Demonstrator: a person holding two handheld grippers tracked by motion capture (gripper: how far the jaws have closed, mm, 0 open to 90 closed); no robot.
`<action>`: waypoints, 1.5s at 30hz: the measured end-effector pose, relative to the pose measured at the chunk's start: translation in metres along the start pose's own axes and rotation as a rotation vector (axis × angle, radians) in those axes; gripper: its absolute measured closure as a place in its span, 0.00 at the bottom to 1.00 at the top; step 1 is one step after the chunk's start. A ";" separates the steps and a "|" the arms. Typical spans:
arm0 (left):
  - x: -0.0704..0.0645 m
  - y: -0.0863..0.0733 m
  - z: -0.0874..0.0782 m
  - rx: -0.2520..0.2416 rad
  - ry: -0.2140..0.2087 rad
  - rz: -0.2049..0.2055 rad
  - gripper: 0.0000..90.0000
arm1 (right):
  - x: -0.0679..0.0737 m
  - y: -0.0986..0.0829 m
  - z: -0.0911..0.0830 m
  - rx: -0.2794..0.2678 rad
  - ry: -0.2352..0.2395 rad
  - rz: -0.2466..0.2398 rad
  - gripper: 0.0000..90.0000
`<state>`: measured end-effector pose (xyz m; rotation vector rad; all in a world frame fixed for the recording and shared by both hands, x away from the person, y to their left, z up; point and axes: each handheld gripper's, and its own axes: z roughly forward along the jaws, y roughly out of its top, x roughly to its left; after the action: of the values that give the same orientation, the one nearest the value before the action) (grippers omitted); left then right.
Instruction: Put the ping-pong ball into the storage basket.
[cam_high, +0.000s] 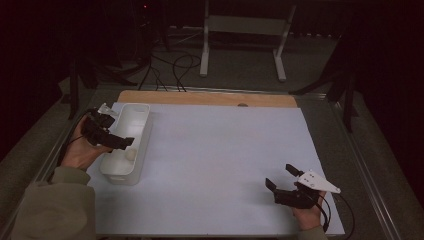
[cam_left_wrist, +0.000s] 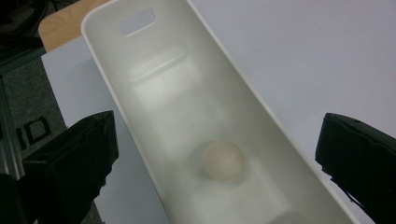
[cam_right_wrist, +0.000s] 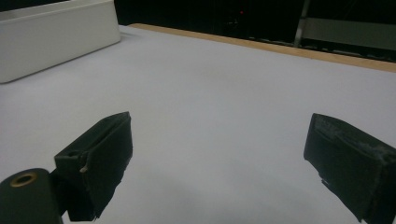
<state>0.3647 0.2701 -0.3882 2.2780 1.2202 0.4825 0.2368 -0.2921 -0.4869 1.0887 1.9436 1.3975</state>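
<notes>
dim lab: floor cables (cam_high: 175, 67), metal stand (cam_high: 245, 40)

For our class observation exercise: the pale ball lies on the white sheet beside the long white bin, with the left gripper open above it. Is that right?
Not quite. The pale ball lies inside the long white bin, not on the sheet beside it, as the left gripper view shows. The left gripper is indeed open above it.

A long white bin (cam_high: 131, 131) lies along the table's (cam_high: 225, 165) left edge, a pale ball (cam_high: 130, 154) in its near end; the left gripper (cam_high: 124, 142) hangs over that end; the right gripper (cam_high: 280, 176), jaws apart, sits near the near right corner.
</notes>
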 end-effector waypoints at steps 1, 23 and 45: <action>0.000 0.000 0.000 -0.002 -0.002 0.002 0.00 | 0.000 0.000 0.000 0.000 0.000 -0.001 0.08; -0.008 0.002 -0.004 -0.088 -0.024 0.020 0.00 | 0.000 0.000 0.000 -0.002 0.002 -0.002 0.08; -0.019 0.004 -0.003 -0.158 -0.037 0.039 0.00 | 0.000 0.000 0.000 -0.005 0.002 0.001 0.08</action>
<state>0.3555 0.2533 -0.3852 2.1701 1.0819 0.5299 0.2368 -0.2920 -0.4866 1.0867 1.9397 1.4038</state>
